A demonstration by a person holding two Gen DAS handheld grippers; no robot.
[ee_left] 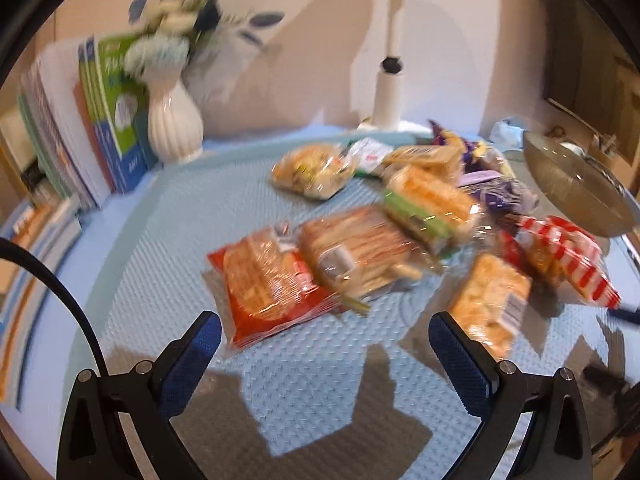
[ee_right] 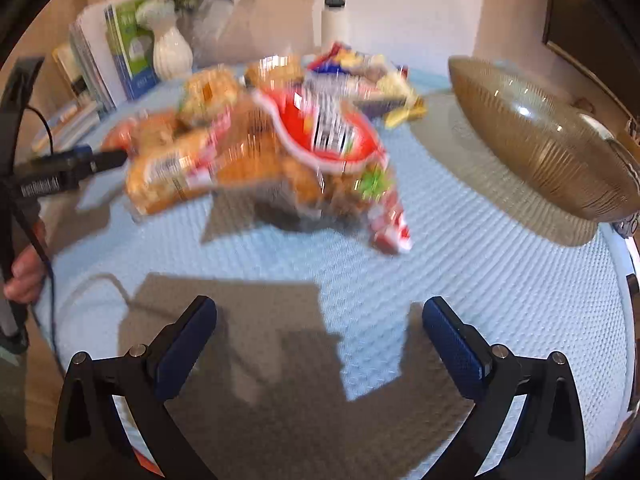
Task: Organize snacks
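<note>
— So where are the snacks (ee_left: 384, 232) right now?

— Heaped loosely on the blue mat (ee_left: 200, 272), mostly toward its middle and far side. Nearest the left gripper (ee_left: 325, 332) lies a red pack (ee_left: 264, 284), with a clear pack of biscuits (ee_left: 356, 256) overlapping its right edge. Behind that sits a green-edged pack (ee_left: 428, 208), and farther back a yellowish bag (ee_left: 312, 172) lies a little apart. On the right, a red-and-white striped pack (ee_left: 560, 256) lies next to a pale crumbly bar (ee_left: 492, 300), which is just beside the left gripper's right finger.

— Is either gripper holding anything?

— No. Both sets of tongs stand wide apart with nothing between them. The left one hovers over the mat just short of the red pack. The right gripper (ee_right: 320, 328) hangs over bare mat, well back from the heap.

— What does the right camera see of the pile?

— It's blurred, but a red pack with a barcode (ee_right: 328, 128) sits on top, with orange and brown packs spread around it. The other tool comes in from the left edge, a hand (ee_right: 24, 272) gripping its handle.

— And around the pile?

— A ribbed glass bowl (ee_right: 540, 140) stands on the right of the mat, apart from the snacks. At the back left there's a white vase (ee_left: 174, 120) with blue and white flowers, and books (ee_left: 100, 120) leaning just beside it. A white pole (ee_left: 390, 76) rises behind the heap, against the wall.
</note>
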